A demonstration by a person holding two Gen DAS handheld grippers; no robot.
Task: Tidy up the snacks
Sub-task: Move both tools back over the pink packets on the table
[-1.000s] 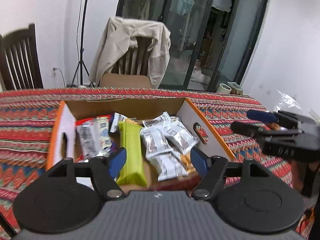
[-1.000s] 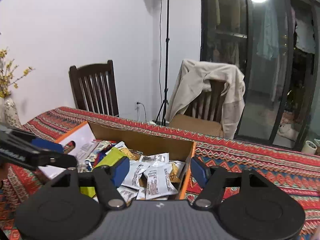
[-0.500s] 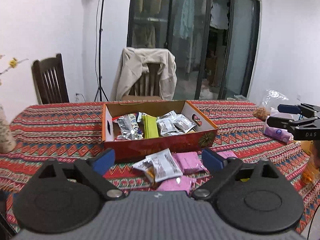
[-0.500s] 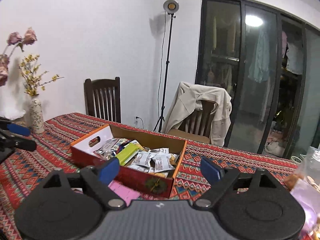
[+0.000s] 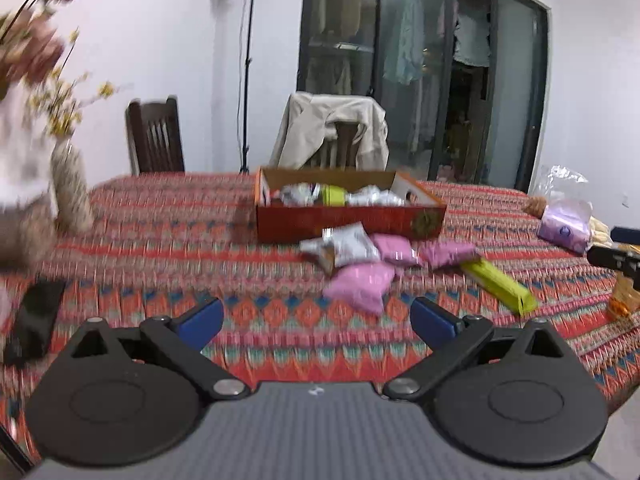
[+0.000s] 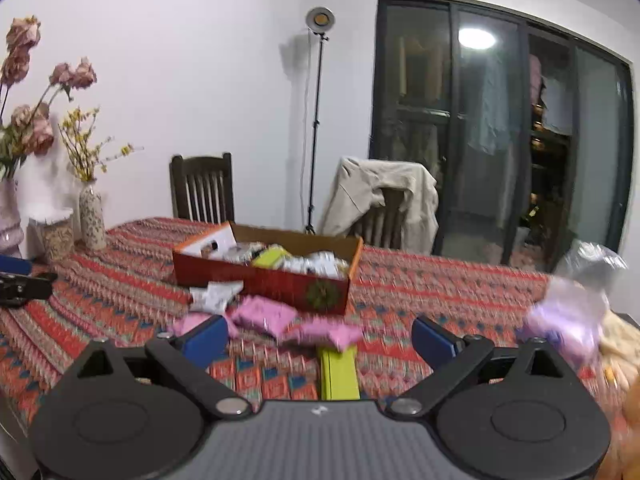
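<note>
Both our grippers, left (image 5: 316, 316) and right (image 6: 318, 336), have just been opening and gape wide, nothing between them; snack packets (image 5: 362, 276) lie on the tablecloth (image 5: 160, 240) before the red box (image 5: 348, 218).

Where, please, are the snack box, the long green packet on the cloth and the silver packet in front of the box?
snack box (image 5: 348, 222), left wrist view, red front wall.
long green packet (image 5: 500, 286), left wrist view, mid-length.
silver packet (image 5: 348, 244), left wrist view, centre of its face.

blur: flowers (image 5: 36, 44) left of box (image 5: 348, 216) were smeared | cut off: green bar (image 6: 338, 374) behind right device | unreadable: packet prints in box
</note>
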